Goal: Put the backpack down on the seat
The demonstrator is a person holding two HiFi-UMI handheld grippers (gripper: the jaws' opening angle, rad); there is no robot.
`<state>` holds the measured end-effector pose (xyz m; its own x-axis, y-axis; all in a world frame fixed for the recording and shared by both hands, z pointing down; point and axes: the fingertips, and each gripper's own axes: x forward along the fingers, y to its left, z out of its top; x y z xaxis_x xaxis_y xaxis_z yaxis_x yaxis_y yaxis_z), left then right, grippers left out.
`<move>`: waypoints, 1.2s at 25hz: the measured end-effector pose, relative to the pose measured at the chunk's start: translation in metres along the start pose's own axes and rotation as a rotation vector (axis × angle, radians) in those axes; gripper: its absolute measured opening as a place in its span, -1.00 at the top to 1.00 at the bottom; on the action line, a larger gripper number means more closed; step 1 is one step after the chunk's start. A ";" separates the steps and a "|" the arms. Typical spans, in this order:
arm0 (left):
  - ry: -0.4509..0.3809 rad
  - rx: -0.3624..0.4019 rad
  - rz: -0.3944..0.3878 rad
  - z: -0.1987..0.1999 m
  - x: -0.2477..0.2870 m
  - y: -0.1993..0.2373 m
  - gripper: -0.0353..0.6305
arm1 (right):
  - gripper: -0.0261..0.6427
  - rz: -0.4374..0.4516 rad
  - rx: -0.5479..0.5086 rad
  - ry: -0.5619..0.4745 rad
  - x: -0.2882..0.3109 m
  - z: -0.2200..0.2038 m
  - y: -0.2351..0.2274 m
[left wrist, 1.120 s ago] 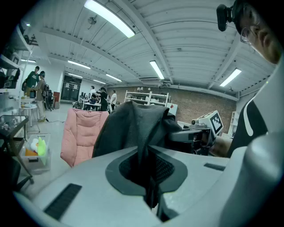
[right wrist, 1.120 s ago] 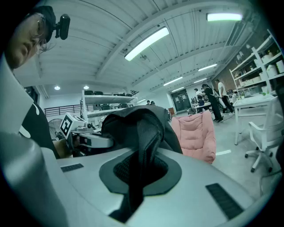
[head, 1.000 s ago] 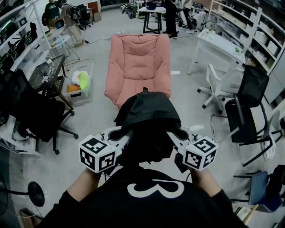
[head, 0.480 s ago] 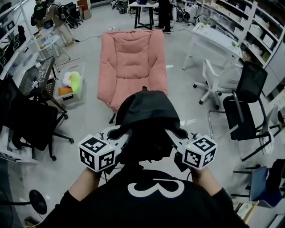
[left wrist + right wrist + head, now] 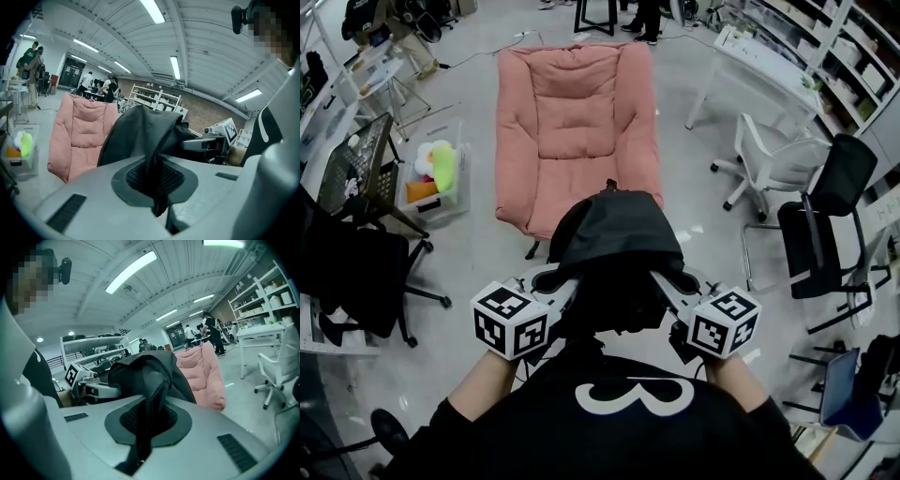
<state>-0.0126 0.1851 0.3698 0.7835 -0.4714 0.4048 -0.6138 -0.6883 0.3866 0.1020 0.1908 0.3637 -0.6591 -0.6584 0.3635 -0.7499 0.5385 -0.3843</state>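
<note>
Backpack hangs off the floor at six o'clock, short of the pink seat at twelve o'clock. The left claw and the right claw each pinch its black fabric tight.

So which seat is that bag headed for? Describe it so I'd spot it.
On the grey floor, straight ahead of the backpack, left of the white desk, stands the seat. It is the only pink, thickly padded lounger; its neighbours are black or white swivel office chairs.

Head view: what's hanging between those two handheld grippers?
The black backpack, gripped at either side by the left gripper and right gripper; the head view shows it.
</note>
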 end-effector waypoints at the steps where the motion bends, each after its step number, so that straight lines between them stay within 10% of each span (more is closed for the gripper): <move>1: 0.006 -0.008 -0.005 0.005 0.007 0.013 0.85 | 0.88 -0.006 0.009 0.007 0.012 0.005 -0.008; 16: 0.028 -0.059 0.005 0.055 0.059 0.173 0.85 | 0.88 -0.038 0.054 0.087 0.166 0.056 -0.069; 30: 0.013 -0.019 0.044 0.092 0.059 0.234 0.85 | 0.88 -0.013 0.033 0.060 0.226 0.091 -0.075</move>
<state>-0.1012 -0.0546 0.4082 0.7548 -0.4936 0.4320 -0.6491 -0.6567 0.3839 0.0143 -0.0466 0.3977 -0.6525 -0.6320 0.4181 -0.7566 0.5119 -0.4070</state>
